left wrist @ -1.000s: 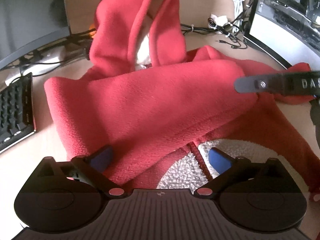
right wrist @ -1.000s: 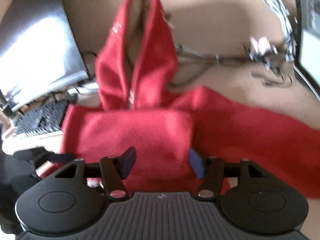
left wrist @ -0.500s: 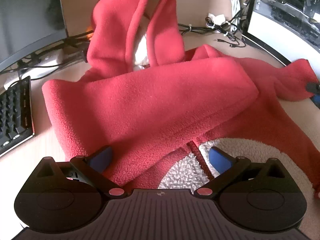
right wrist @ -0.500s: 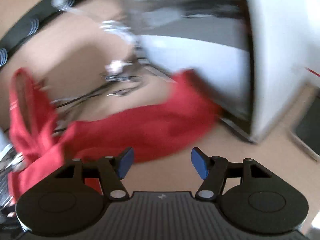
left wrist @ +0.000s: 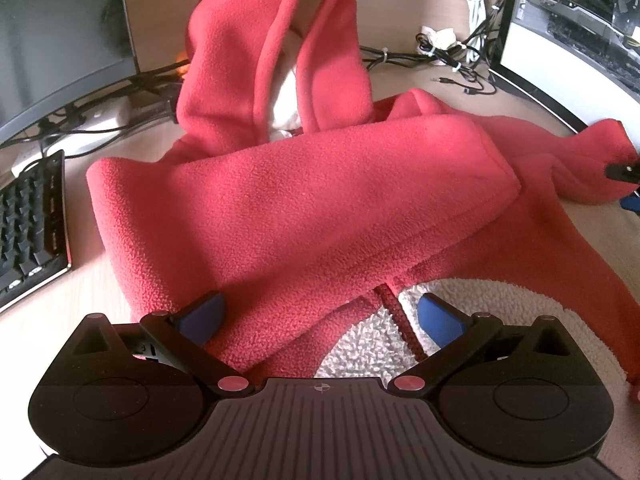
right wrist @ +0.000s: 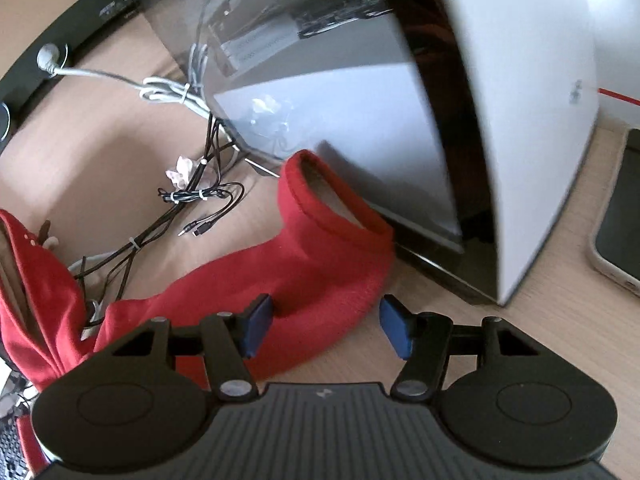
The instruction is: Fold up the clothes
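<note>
So closest in, the left gripper point(left wrist: 319, 316) sits low over the red fleece hoodie point(left wrist: 288, 208) with its fingers spread wide, nothing pinched, just straddling the hem where the white sherpa lining point(left wrist: 360, 352) and the braided zipper edge point(left wrist: 394, 322) peek out. The hoodie is spread on the light wood desk point(right wrist: 500, 344), one sleeve already laid across the chest. On the other side the right gripper point(right wrist: 326, 326) has the free sleeve point(right wrist: 320, 276) between its blue pads, fingers closing in but not pressing on it yet as far as I can see. Stuff is thick, nubbly fleece, soft and floppy, with a rolled cuff point(right wrist: 332, 204) gaping open right against the base of the white PC case point(right wrist: 500, 132). My worry: grab too little of that bulky fleece and it slips out mid-lift, or the cuff drags into the cable tangle point(right wrist: 188, 204) just beside it and snags a plug. Further back the hood point(left wrist: 276, 44) stands propped up, floppy, likely to flop over once things get tugged. Keyboard point(left wrist: 32, 224) and dark monitor point(left wrist: 60, 36) are off to the left.
</note>
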A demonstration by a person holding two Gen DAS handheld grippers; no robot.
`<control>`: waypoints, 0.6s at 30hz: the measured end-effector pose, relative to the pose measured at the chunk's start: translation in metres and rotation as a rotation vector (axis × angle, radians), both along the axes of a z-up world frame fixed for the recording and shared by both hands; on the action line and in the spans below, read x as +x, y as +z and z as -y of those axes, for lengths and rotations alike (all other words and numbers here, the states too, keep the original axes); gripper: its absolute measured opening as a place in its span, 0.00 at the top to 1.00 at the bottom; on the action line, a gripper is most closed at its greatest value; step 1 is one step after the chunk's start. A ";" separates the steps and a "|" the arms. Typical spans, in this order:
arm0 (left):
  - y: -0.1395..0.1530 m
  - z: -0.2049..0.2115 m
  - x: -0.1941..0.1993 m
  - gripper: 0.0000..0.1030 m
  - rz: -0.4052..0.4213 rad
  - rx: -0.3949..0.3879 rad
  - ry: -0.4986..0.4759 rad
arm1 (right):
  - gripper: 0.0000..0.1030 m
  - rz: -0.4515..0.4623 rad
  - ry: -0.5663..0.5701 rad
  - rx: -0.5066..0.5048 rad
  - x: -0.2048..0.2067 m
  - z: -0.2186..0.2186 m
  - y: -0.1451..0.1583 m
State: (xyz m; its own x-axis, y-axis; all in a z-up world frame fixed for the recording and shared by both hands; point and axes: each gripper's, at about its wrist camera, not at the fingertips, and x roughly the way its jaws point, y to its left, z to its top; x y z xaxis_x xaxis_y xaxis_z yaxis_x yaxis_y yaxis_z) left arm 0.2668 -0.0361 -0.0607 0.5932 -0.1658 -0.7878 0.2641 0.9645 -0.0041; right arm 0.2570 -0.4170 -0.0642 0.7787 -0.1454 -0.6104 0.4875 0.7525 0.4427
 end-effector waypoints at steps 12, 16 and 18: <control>0.008 -0.004 -0.001 0.00 0.013 -0.059 0.091 | 0.77 0.002 0.202 -0.193 0.060 -0.031 0.001; 0.025 -0.015 -0.006 0.00 0.042 -0.119 0.152 | 0.81 0.079 0.287 -0.255 0.063 -0.050 0.032; 0.035 -0.023 -0.009 0.00 0.059 -0.146 0.172 | 0.81 0.127 0.333 -0.293 0.062 -0.064 0.053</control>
